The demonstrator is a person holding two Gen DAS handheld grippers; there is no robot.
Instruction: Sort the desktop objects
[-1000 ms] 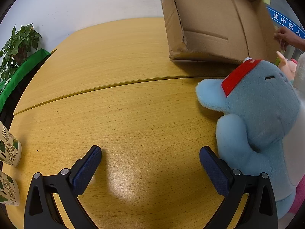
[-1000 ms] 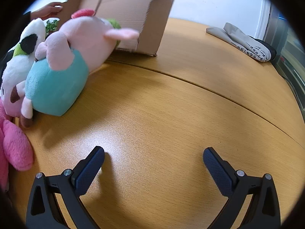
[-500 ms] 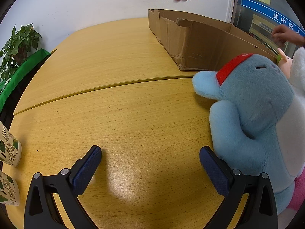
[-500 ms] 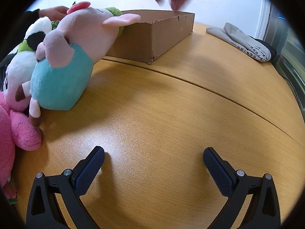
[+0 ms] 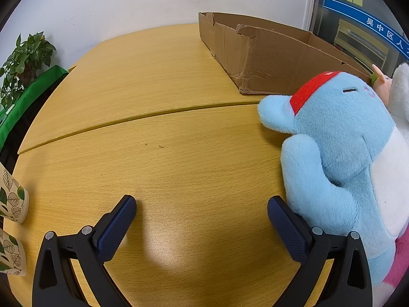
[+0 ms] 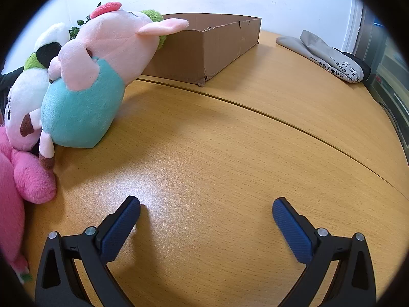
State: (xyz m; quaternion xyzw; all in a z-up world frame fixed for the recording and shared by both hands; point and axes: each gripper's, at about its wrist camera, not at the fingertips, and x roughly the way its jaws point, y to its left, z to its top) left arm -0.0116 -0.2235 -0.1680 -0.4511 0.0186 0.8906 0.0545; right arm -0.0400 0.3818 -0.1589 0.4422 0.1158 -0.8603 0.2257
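Open cardboard box (image 6: 204,48) sits flat behind clustered blue plush (image 5: 340,153) and pink pig plush (image 6: 102,58).

Curved wooden table (image 5: 158,81), seam across – white wall (image 5: 127,0) behind; potted plant (image 5: 24,58) at left.

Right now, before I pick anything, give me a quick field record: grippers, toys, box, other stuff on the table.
left gripper: open, holding nothing, low over the table
right gripper: open, holding nothing
blue plush: lying against the left gripper's right finger
pink pig plush: leaning toward the box
other plush: panda, bright pink toy
cardboard box: upright, open top, contents hidden
paper cups: two, left edge
folded bag: far right
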